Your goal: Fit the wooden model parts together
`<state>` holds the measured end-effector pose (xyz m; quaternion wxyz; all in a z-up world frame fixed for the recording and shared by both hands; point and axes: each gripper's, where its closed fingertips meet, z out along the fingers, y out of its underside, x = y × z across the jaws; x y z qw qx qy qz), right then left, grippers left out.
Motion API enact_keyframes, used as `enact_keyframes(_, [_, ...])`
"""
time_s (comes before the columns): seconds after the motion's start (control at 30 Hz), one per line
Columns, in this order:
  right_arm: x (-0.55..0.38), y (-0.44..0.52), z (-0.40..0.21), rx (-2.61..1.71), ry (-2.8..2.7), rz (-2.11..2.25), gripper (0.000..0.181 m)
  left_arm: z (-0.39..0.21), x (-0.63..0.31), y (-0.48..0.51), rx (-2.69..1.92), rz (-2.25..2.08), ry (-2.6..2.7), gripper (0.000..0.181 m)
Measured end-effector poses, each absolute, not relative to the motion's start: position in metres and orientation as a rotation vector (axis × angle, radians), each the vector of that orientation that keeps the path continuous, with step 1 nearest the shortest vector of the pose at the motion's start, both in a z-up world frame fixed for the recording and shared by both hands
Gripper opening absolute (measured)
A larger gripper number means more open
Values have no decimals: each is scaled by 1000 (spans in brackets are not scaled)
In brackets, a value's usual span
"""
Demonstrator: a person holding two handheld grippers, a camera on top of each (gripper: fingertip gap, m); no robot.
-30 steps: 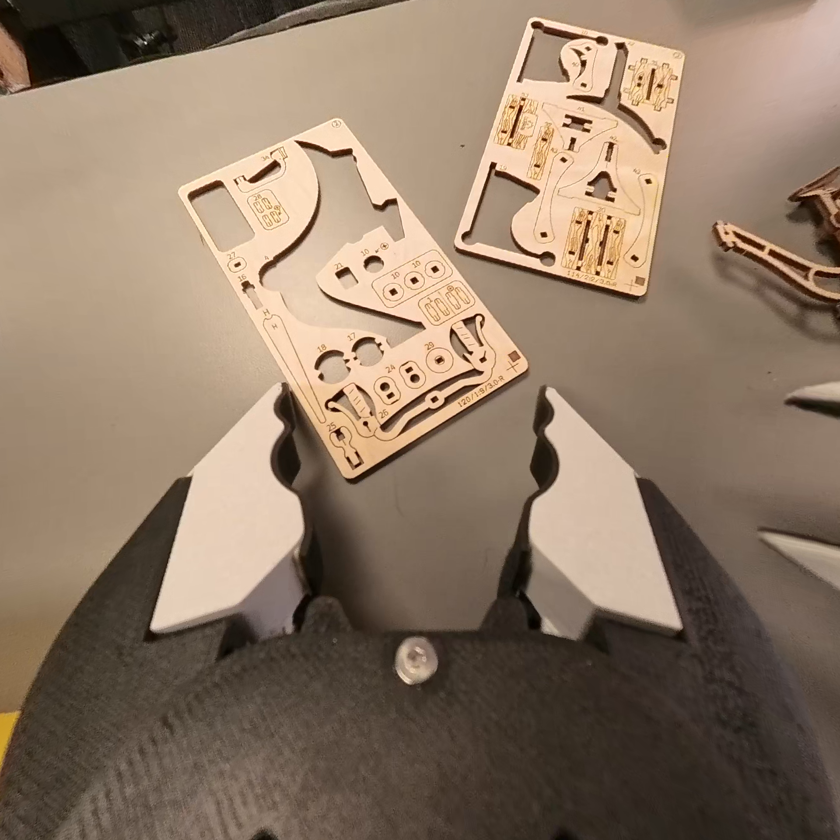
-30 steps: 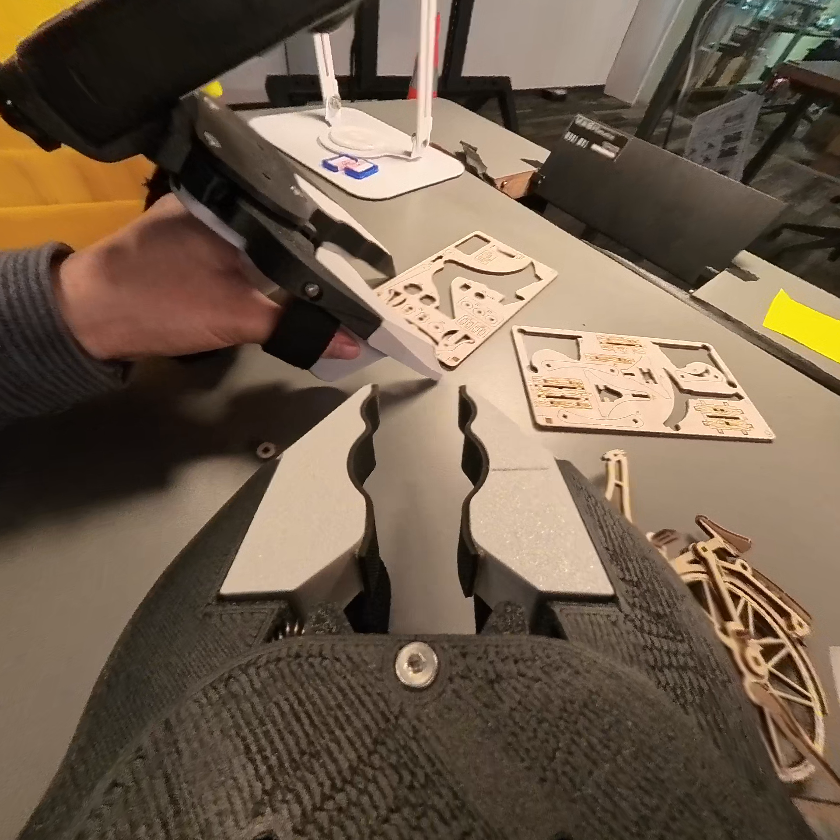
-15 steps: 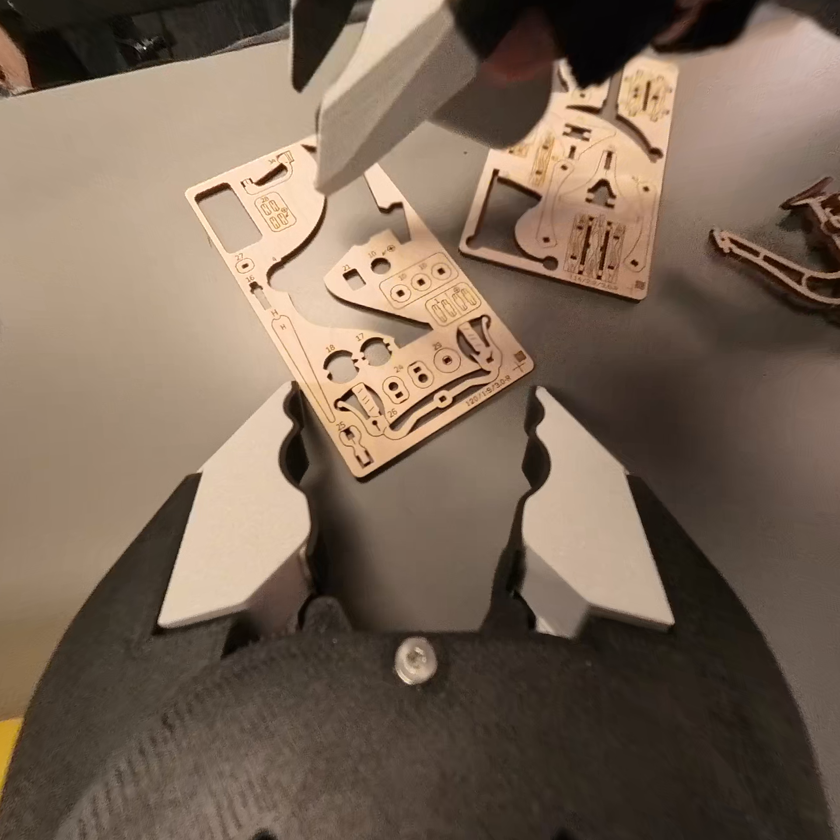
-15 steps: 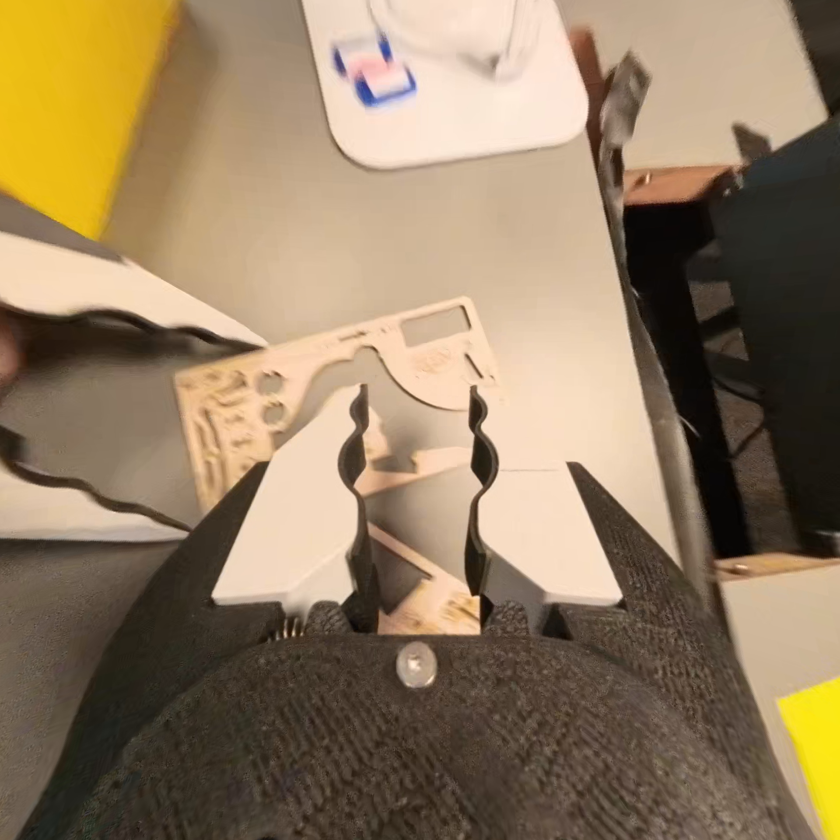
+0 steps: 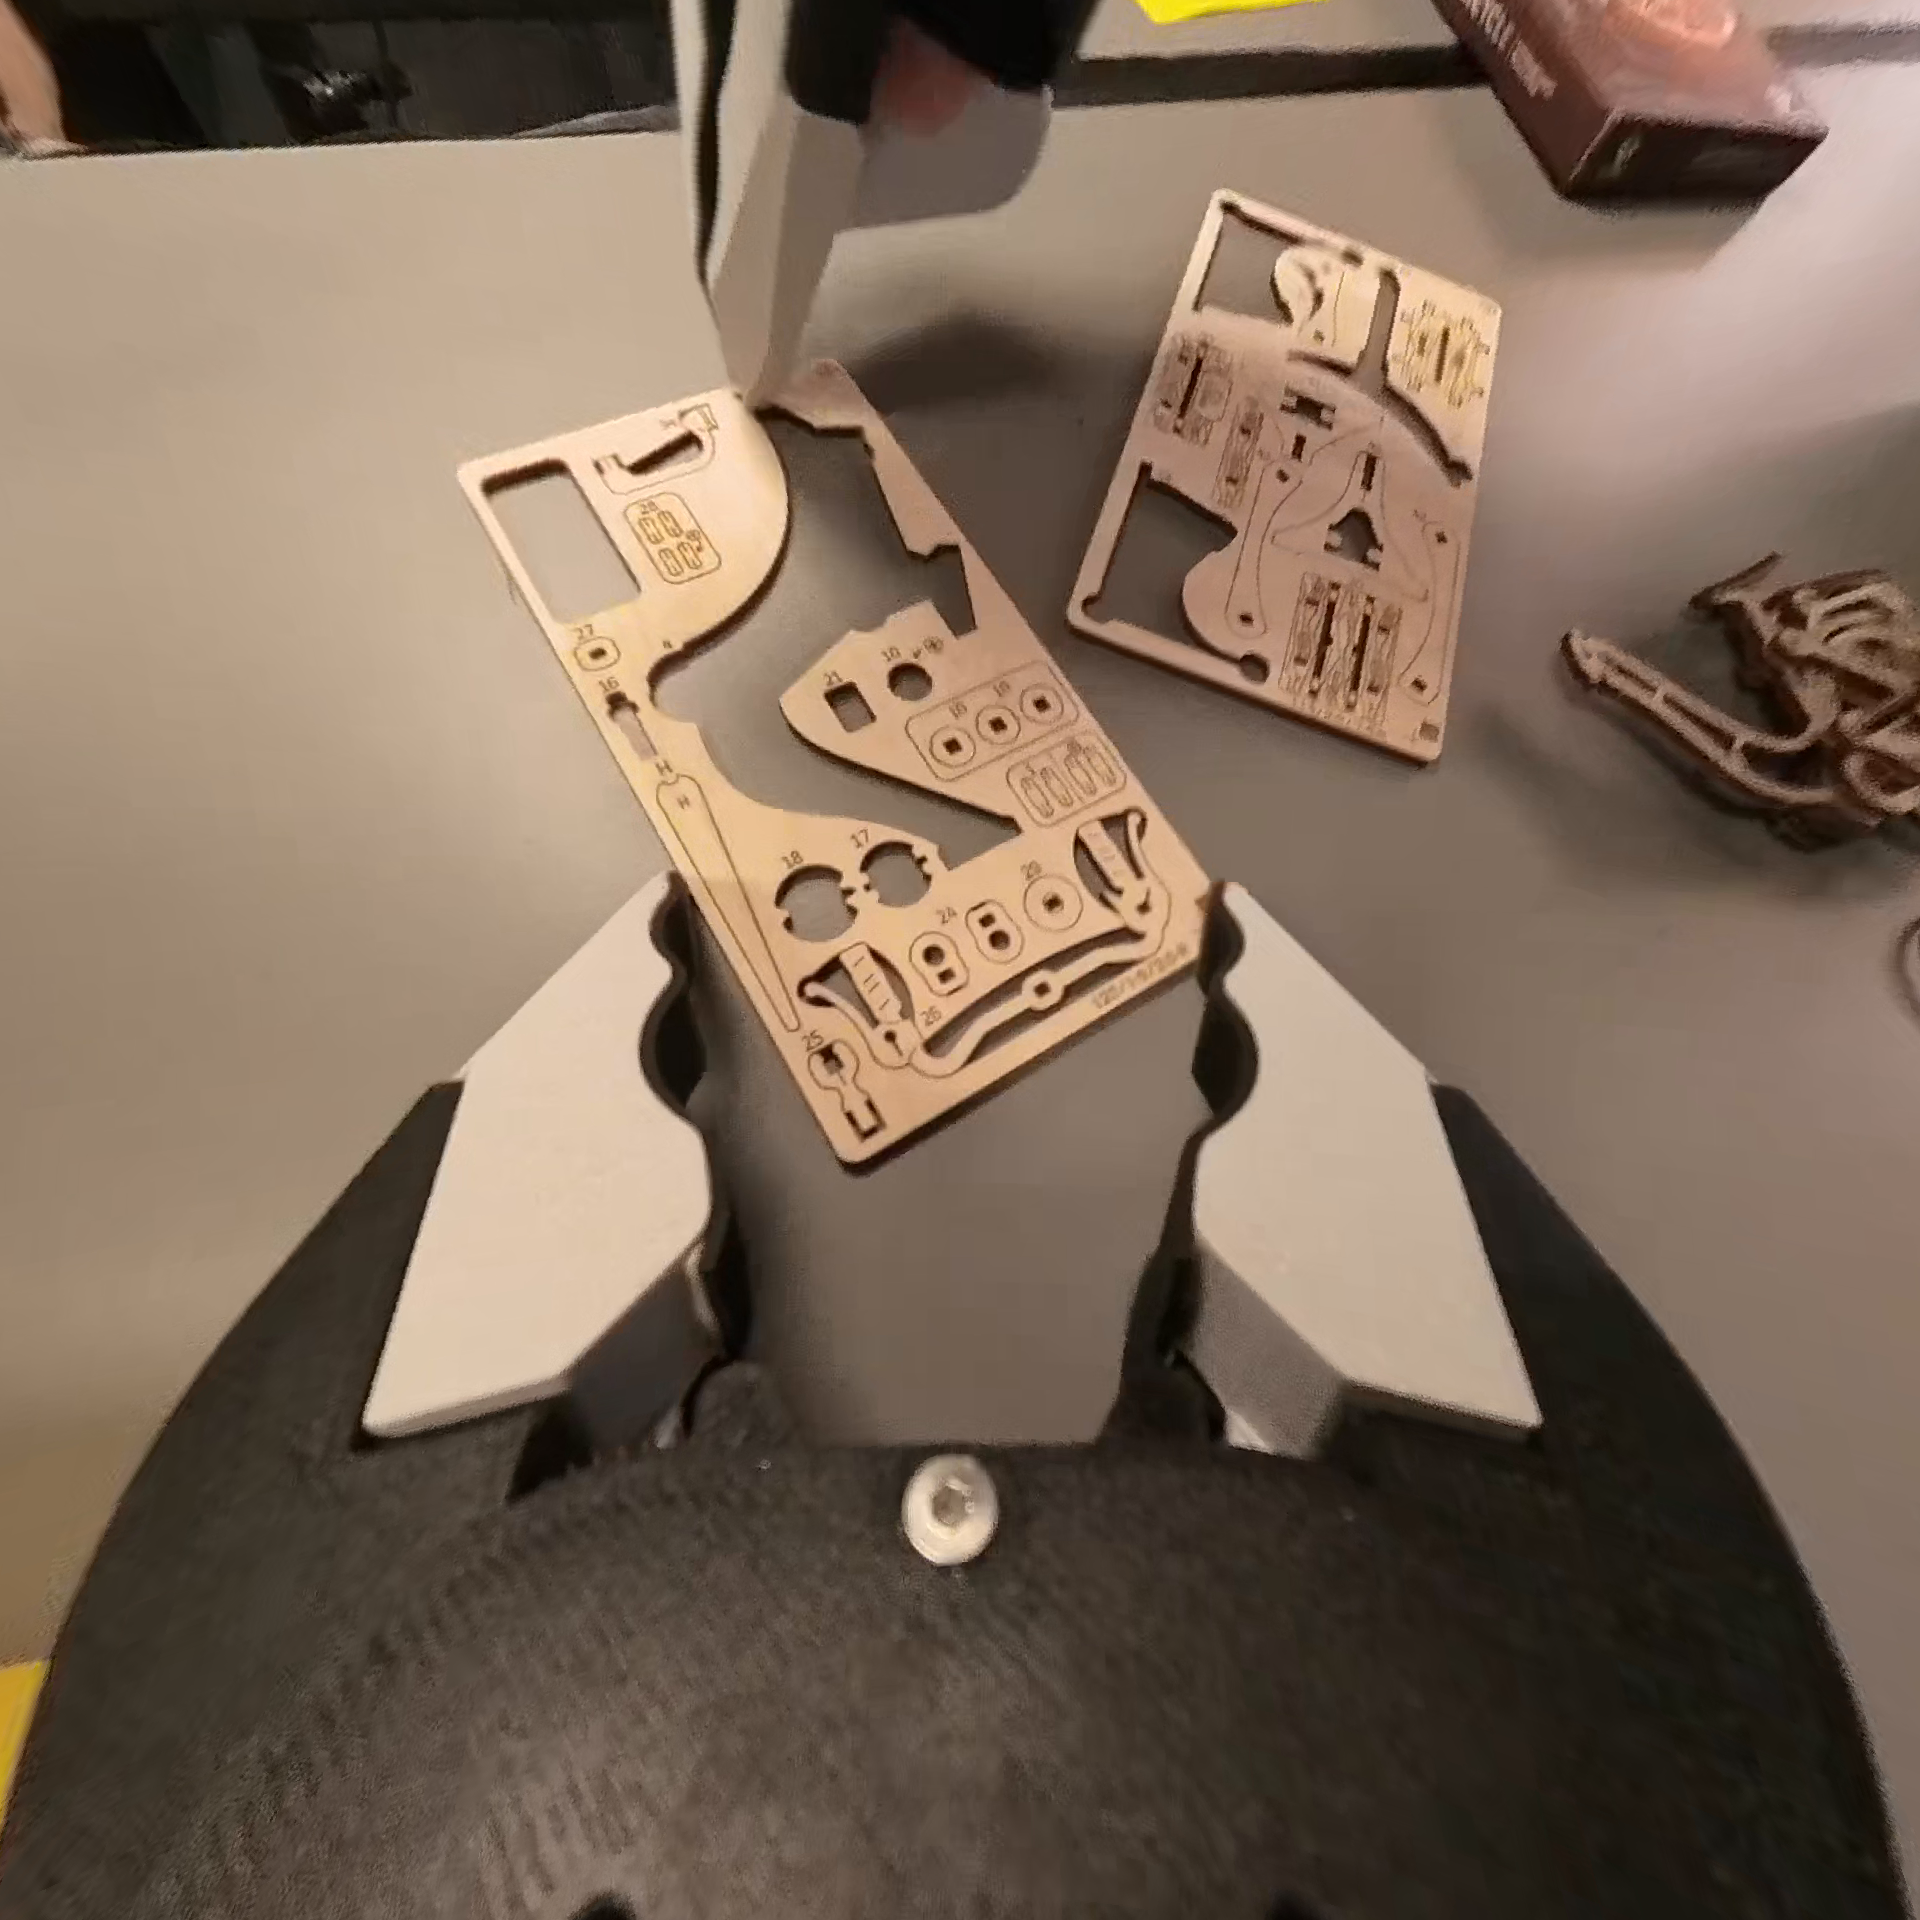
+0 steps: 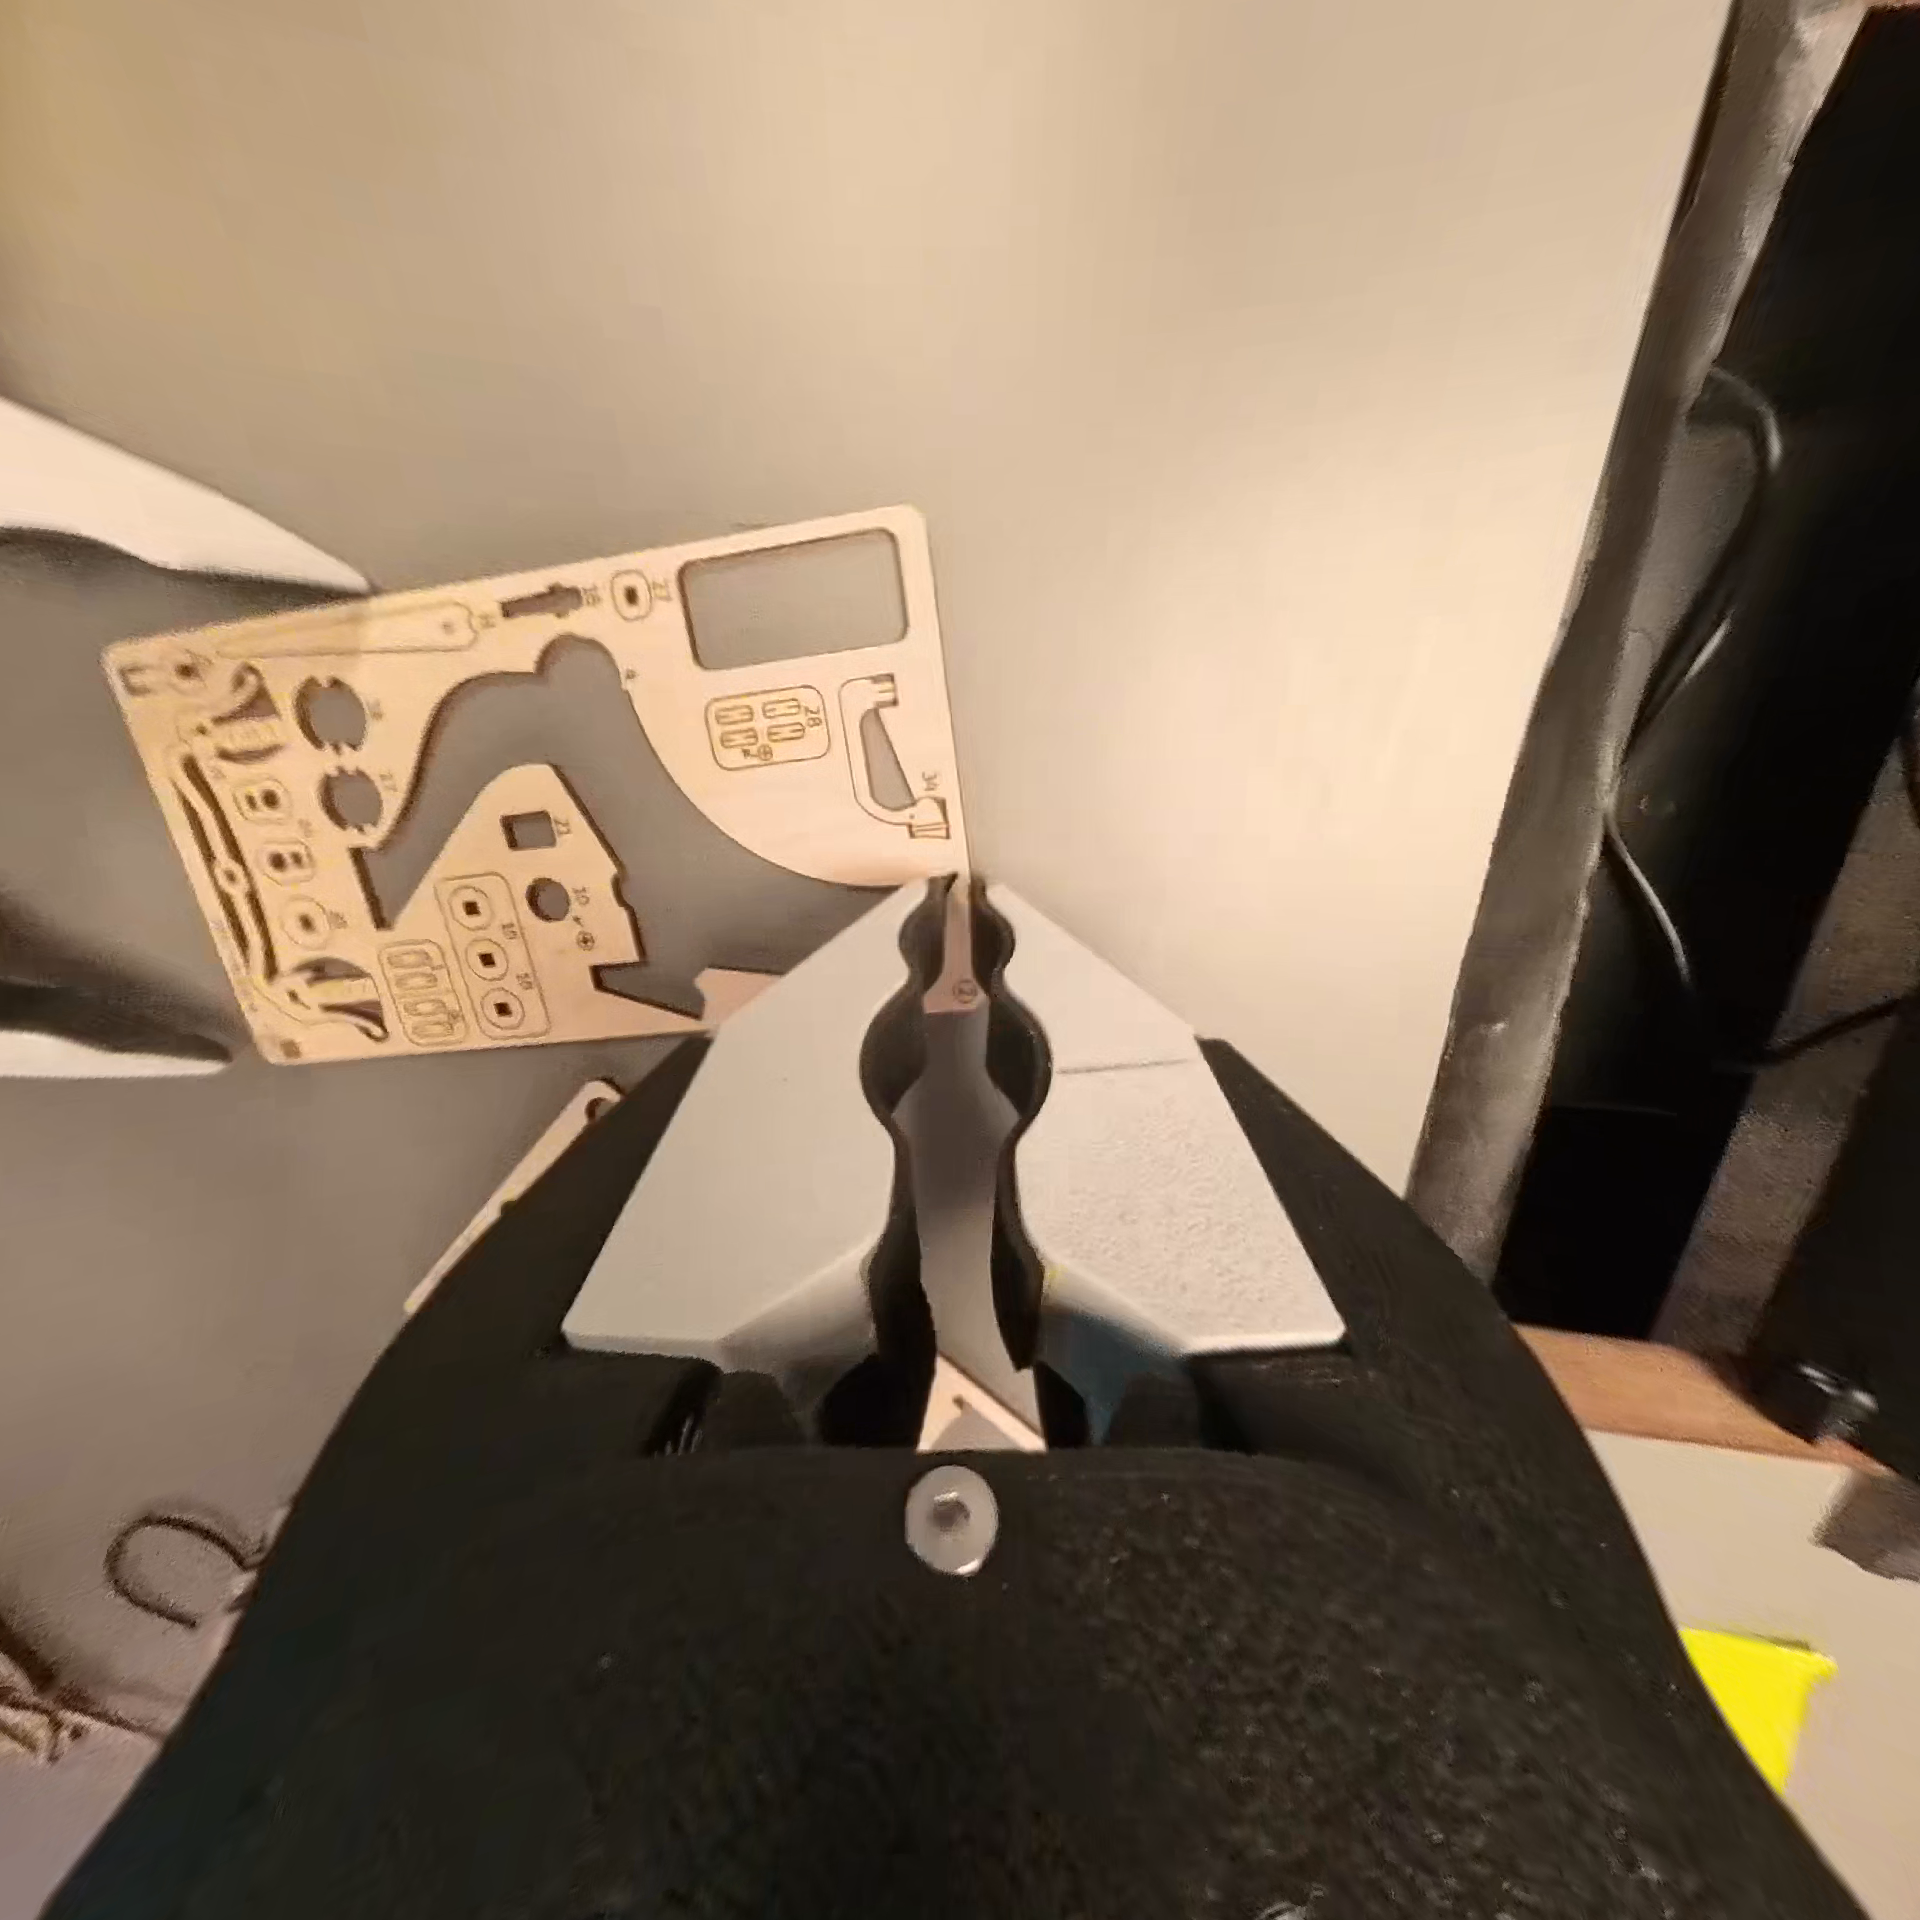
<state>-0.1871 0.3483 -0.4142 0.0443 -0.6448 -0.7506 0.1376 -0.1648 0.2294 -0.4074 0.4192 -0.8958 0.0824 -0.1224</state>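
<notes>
A pale wooden parts sheet (image 5: 831, 790) with several cut-out holes lies on the grey table (image 5: 260, 727). My left gripper (image 5: 945, 914) is open, and the sheet's near end sits between its two fingers. My right gripper (image 5: 758, 374) comes down from the far side and pinches the sheet's far edge. In the right wrist view my right gripper (image 6: 951, 894) is shut on a thin corner strip of the sheet (image 6: 520, 810). The left gripper's pale fingers (image 6: 156, 520) show at the left edge, either side of the sheet's other end.
A second wooden parts sheet (image 5: 1299, 499) lies to the right. A partly built dark wooden model (image 5: 1766, 707) sits farther right. A dark box (image 5: 1642, 94) is at the back right. The table's edge and a dark chair frame (image 6: 1558, 727) are beyond the right gripper.
My right gripper swung over from beside the model, came down on the sheet's far edge and closed on it. My left gripper moved forward until the sheet's near end lay between its fingers.
</notes>
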Motion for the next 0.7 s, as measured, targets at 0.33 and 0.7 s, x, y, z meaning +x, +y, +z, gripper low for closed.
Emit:
enact_keyframes(0.33, [-142,304,-345,-1638,-2179,208,0,-393,-164,232,-2164,-532,54,87])
enact_keyframes(0.7, [-154,302,-413,-2528,-1484,345,38,-404,-174,226,-2291,-325,89,51])
